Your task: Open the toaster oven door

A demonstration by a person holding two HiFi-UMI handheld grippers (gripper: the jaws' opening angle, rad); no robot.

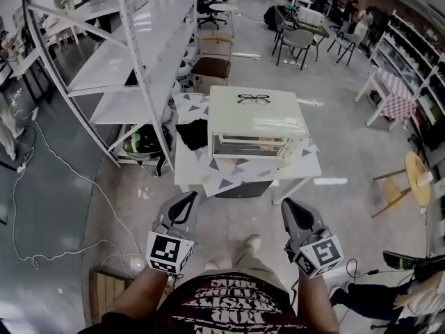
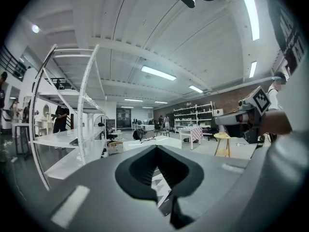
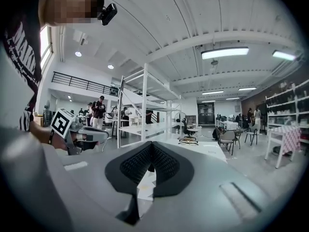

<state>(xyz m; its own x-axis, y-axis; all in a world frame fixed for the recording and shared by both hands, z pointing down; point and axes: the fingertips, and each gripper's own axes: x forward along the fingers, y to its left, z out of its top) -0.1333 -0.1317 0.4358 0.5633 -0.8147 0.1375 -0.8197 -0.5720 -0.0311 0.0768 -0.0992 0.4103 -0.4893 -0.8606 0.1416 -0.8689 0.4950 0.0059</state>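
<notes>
On a small table draped with a triangle-patterned cloth, the white toaster oven was set, with its glass door seen shut against the front and turned toward the person. A pair of glasses was laid on the oven's top, and a black item was placed just beside its left side. The left gripper and the right gripper were held low by the person's body, well apart from the oven. Both pairs of jaws were pressed together at the tips, with nothing caught between them. A white shelving rack was positioned left of the table.
</notes>
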